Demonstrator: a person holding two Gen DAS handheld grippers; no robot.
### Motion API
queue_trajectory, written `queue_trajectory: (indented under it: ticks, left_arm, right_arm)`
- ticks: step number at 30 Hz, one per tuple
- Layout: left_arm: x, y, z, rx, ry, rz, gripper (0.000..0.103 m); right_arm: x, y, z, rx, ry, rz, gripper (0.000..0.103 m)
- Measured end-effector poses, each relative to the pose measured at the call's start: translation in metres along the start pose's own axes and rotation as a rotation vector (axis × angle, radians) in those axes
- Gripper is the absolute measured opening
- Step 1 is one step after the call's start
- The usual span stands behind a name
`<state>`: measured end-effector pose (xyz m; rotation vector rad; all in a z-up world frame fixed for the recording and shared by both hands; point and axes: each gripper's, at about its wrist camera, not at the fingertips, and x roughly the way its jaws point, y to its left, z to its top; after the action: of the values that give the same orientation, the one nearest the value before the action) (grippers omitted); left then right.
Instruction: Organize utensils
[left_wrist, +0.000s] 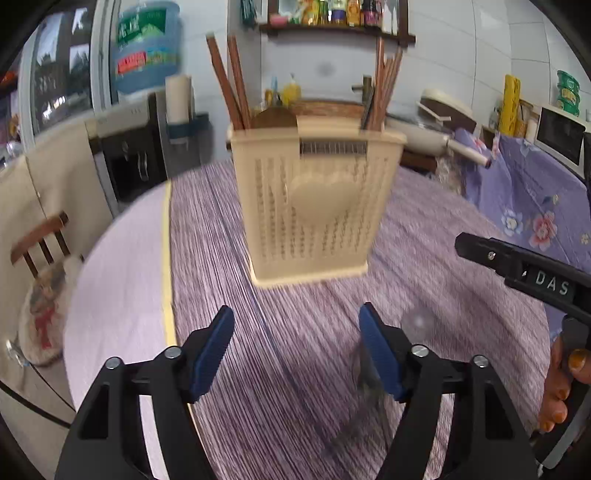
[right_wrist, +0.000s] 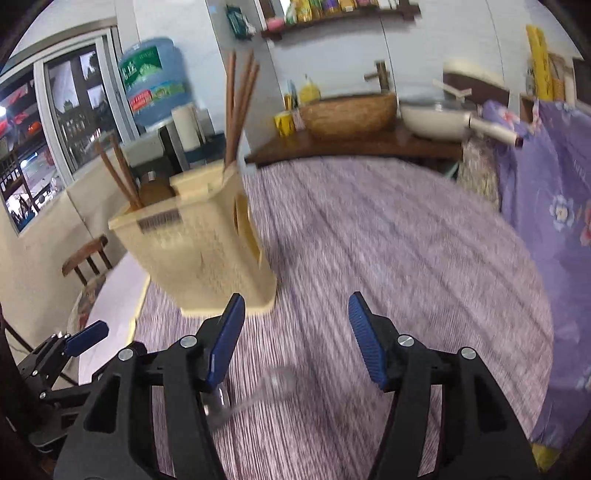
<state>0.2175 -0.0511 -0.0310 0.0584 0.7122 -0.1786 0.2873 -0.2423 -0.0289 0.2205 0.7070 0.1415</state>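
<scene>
A beige plastic utensil holder (left_wrist: 314, 199) stands on the purple striped tablecloth, with brown chopsticks (left_wrist: 229, 85) and a dark wooden handle standing in it. It also shows in the right wrist view (right_wrist: 199, 251), left of centre. My left gripper (left_wrist: 297, 350) is open and empty, in front of the holder. My right gripper (right_wrist: 295, 339) is open and empty, to the right of the holder. A blurred metal spoon (right_wrist: 255, 395) lies on the cloth below the right gripper; it shows faintly in the left wrist view (left_wrist: 417, 323).
A wooden chair (left_wrist: 40, 240) stands left of the round table's edge (left_wrist: 166, 258). A counter behind holds a woven basket (right_wrist: 347, 110), a white pan (right_wrist: 436, 118) and bottles. A floral purple cloth (left_wrist: 535, 192) covers furniture at right. A water dispenser (left_wrist: 147, 48) stands at back left.
</scene>
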Motion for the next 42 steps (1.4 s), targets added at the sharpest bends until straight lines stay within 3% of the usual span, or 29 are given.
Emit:
queue_trajectory:
  ticks: [3, 7, 10, 15, 25, 30, 35, 38, 42]
  left_arm:
    - [0.005, 0.0, -0.015, 0.008, 0.059, -0.026, 0.057]
    - [0.007, 0.009, -0.033, -0.011, 0.114, -0.032, 0.056]
    - [0.007, 0.016, -0.037, -0.041, 0.125, -0.025, 0.056]
    - [0.005, 0.016, -0.037, -0.048, 0.118, -0.029, 0.056]
    - [0.007, 0.02, -0.038, -0.056, 0.12, -0.02, 0.056]
    - [0.006, 0.028, -0.035, -0.072, 0.113, -0.001, 0.056]
    - [0.002, 0.033, -0.037, -0.083, 0.106, 0.007, 0.056]
    - [0.003, 0.04, -0.04, -0.101, 0.113, 0.016, 0.056]
    - [0.002, 0.051, -0.04, -0.131, 0.114, 0.035, 0.056]
  right_arm:
    - [0.012, -0.006, -0.02, 0.029, 0.067, 0.023, 0.059]
    - [0.022, -0.006, -0.036, 0.023, 0.115, 0.021, 0.059]
    - [0.029, -0.01, -0.038, 0.043, 0.136, 0.02, 0.057]
    - [0.045, -0.005, -0.04, 0.023, 0.175, 0.032, 0.041]
    - [0.041, 0.0, -0.041, 0.075, 0.206, 0.048, 0.039]
    - [0.033, 0.028, -0.04, -0.003, 0.182, 0.136, 0.039]
    - [0.049, 0.021, -0.035, 0.217, 0.282, 0.368, 0.039]
    - [0.051, 0.029, -0.04, 0.185, 0.306, 0.378, 0.039]
    - [0.046, 0.051, -0.047, 0.049, 0.328, 0.375, 0.039]
